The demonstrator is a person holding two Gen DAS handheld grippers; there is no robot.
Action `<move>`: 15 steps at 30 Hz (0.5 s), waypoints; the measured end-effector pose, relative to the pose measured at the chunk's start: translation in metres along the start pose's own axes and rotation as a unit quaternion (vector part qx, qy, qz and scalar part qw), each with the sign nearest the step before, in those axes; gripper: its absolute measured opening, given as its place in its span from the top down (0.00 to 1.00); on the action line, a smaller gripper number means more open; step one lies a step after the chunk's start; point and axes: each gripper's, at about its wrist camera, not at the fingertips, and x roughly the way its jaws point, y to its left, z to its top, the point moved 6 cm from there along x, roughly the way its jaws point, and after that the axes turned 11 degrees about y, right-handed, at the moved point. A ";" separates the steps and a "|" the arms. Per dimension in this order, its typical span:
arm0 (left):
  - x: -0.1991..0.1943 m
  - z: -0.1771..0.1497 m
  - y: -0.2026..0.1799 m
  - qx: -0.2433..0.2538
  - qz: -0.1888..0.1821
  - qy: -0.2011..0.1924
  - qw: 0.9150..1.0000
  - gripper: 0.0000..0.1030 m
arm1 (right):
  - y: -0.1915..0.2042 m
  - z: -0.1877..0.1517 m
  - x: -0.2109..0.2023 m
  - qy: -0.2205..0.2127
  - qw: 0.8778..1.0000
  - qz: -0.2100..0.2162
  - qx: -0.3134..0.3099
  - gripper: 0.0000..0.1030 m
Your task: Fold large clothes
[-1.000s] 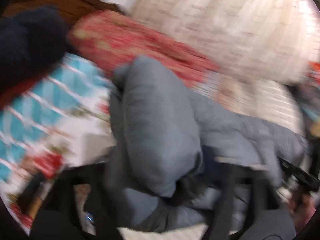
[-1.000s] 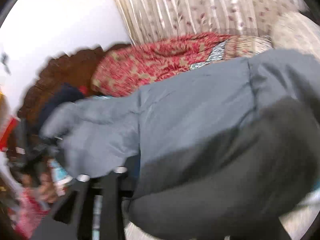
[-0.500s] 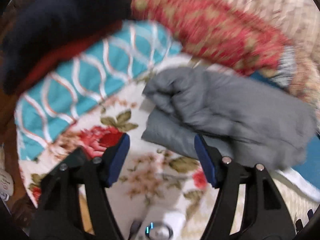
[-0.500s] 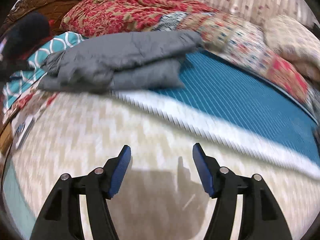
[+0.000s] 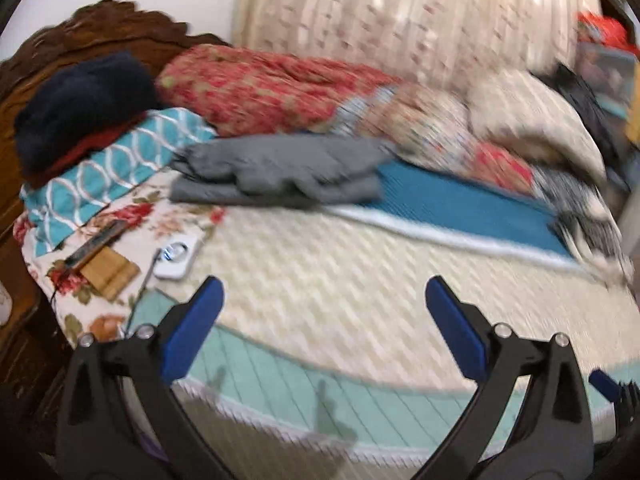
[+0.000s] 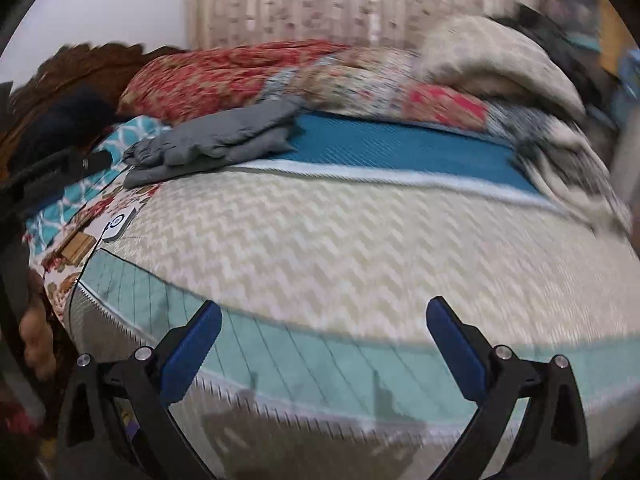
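The grey garment [image 5: 280, 172] lies folded in a flat bundle at the far left of the bed, partly on the teal-blue sheet [image 5: 460, 204]; the right wrist view shows the grey garment [image 6: 216, 144] in the same place. My left gripper [image 5: 323, 284] hovers over the cream quilted mattress near the bed's front edge, well short of the garment. Its jaws are opening, with nothing between them. My right gripper [image 6: 324, 304] hangs over the front edge too, jaws opening and empty.
A red floral blanket [image 5: 272, 88] and a heap of cream bedding [image 5: 532, 120] line the far side. Teal patterned pillow [image 5: 120, 160], dark navy bundle [image 5: 80, 100] and carved headboard [image 5: 100, 20] stand at left. A white device [image 5: 176, 256] and a wooden piece [image 5: 108, 272] lie near the left corner.
A second ago both grippers were up against the grey garment. It now lies folded on the bed, and both grippers have pulled back to the front edge with wider jaws.
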 end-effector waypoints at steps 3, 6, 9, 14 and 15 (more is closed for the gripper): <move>-0.019 -0.017 -0.019 0.010 -0.004 0.006 1.000 0.06 | -0.016 -0.022 -0.023 -0.005 0.999 0.011 0.031 0.21; -0.034 -0.030 -0.029 0.012 0.007 0.016 1.000 0.06 | -0.026 -0.032 -0.039 -0.011 0.998 0.022 0.054 0.21; -0.047 -0.041 -0.035 0.016 0.019 0.032 0.999 0.06 | -0.029 -0.045 -0.053 -0.011 0.997 0.045 0.062 0.21; -0.069 -0.059 -0.040 0.014 0.033 0.045 0.998 0.06 | -0.020 -0.064 -0.069 -0.008 0.997 0.065 0.047 0.21; -0.074 -0.063 -0.041 0.015 0.035 0.047 0.998 0.06 | -0.019 -0.068 -0.071 -0.006 0.997 0.068 0.047 0.21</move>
